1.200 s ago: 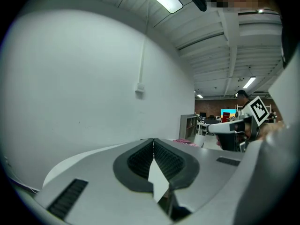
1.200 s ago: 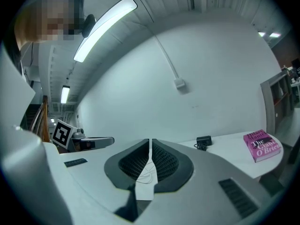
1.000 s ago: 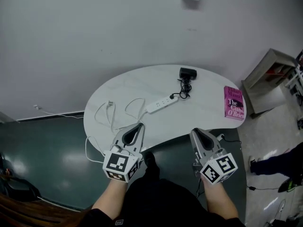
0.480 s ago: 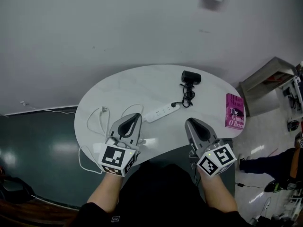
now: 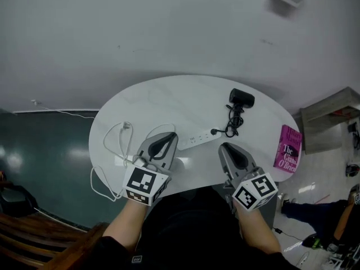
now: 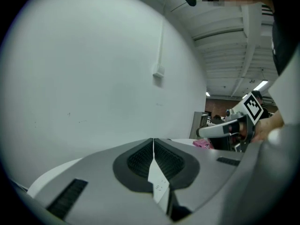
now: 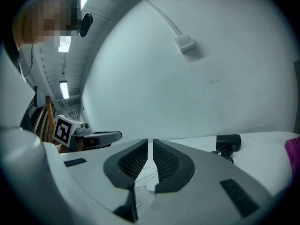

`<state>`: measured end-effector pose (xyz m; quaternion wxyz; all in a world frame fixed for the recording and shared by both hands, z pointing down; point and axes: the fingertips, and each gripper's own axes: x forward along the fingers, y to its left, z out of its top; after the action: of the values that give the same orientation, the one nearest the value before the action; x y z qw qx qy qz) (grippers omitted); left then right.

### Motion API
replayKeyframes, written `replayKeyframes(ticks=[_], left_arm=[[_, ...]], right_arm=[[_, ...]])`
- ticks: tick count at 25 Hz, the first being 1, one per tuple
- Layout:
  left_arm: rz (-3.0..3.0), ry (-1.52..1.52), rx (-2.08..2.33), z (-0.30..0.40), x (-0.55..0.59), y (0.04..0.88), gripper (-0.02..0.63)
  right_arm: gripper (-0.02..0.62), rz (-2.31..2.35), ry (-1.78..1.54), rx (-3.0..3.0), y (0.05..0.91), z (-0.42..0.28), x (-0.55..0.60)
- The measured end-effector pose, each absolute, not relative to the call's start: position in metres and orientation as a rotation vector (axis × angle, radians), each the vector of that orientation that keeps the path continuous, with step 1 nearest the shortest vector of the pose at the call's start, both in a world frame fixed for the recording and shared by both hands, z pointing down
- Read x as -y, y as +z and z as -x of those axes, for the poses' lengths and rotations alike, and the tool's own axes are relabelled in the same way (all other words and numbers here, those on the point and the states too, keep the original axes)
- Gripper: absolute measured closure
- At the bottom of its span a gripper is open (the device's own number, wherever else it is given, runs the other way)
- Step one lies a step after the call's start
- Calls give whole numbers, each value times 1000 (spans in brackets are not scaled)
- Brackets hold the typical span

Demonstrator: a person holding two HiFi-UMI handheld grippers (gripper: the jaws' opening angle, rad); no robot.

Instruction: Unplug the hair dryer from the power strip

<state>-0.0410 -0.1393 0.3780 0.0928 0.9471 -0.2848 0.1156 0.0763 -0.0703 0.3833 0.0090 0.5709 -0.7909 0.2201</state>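
Observation:
In the head view the black hair dryer (image 5: 242, 98) lies at the far right of the white table (image 5: 169, 103). Its coiled black cord (image 5: 232, 122) ends in a plug (image 5: 214, 131) seated in the right end of the white power strip (image 5: 198, 139). My left gripper (image 5: 166, 136) is shut and empty, its tip just left of the strip. My right gripper (image 5: 225, 148) is shut and empty too, its tip just on the near side of the plug. The right gripper view shows the dryer (image 7: 228, 142) ahead on the right, past the closed jaws.
The strip's white lead (image 5: 121, 145) loops over the table's left part and hangs off the near edge. A pink book (image 5: 288, 148) lies at the right rim. A grey shelf unit (image 5: 332, 117) stands to the right. A grey wall rises behind the table.
Both grippers have moved forward from off the table's near edge to over its front part, closer to the power strip. Both stayed shut.

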Motion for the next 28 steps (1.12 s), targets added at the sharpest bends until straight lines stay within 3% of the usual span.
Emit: replayKeyframes(ticks=[7, 10, 16, 28], left_arm=[[-2669, 366, 990, -4, 148, 398, 589], [-2622, 398, 1030, -23, 145, 411, 515], [-2616, 599, 988, -48, 139, 455, 449], [-2644, 998, 749, -61, 145, 540, 377]], right_arm=[[557, -1528, 765, 2562, 417, -121, 89], [557, -1423, 781, 2588, 428, -139, 88], [557, -1290, 814, 2596, 451, -148, 94], [557, -1328, 955, 2536, 494, -139, 102]])
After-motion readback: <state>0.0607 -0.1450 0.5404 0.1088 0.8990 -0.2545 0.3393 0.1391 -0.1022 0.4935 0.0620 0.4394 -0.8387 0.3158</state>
